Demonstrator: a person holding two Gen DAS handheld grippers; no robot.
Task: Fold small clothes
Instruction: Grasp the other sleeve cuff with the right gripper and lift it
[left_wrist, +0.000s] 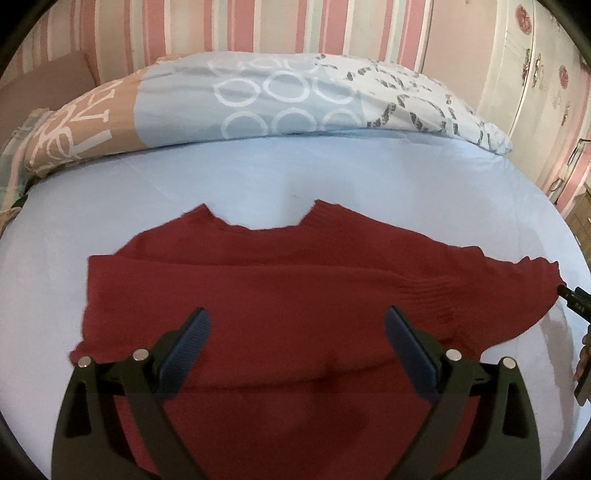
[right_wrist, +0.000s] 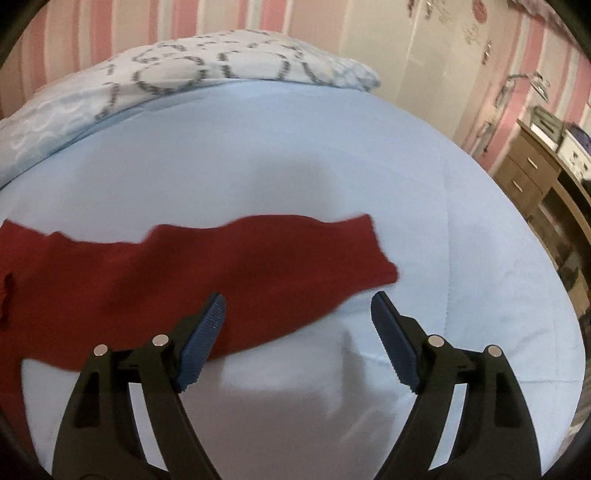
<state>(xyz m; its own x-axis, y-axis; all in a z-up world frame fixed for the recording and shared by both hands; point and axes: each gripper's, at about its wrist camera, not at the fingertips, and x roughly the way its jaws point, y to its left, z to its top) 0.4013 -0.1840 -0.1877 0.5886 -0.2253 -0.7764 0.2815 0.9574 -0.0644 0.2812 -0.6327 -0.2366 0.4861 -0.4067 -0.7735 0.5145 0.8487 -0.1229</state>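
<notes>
A dark red knitted sweater (left_wrist: 280, 295) lies flat on the light blue bed sheet (left_wrist: 258, 173), neck opening toward the far side. One sleeve is folded across the body, and the other sleeve (right_wrist: 295, 254) stretches out to the right. My left gripper (left_wrist: 297, 321) is open and empty, hovering over the sweater's lower middle. My right gripper (right_wrist: 298, 306) is open and empty, just in front of the right sleeve's cuff end. A tip of the right gripper shows at the right edge of the left wrist view (left_wrist: 574, 299).
A patterned pillow or duvet (left_wrist: 280, 99) lies along the far side of the bed, against a pink striped wall (left_wrist: 258, 26). A wooden drawer unit (right_wrist: 535, 173) stands to the right of the bed. Bare sheet (right_wrist: 461, 258) lies right of the sleeve.
</notes>
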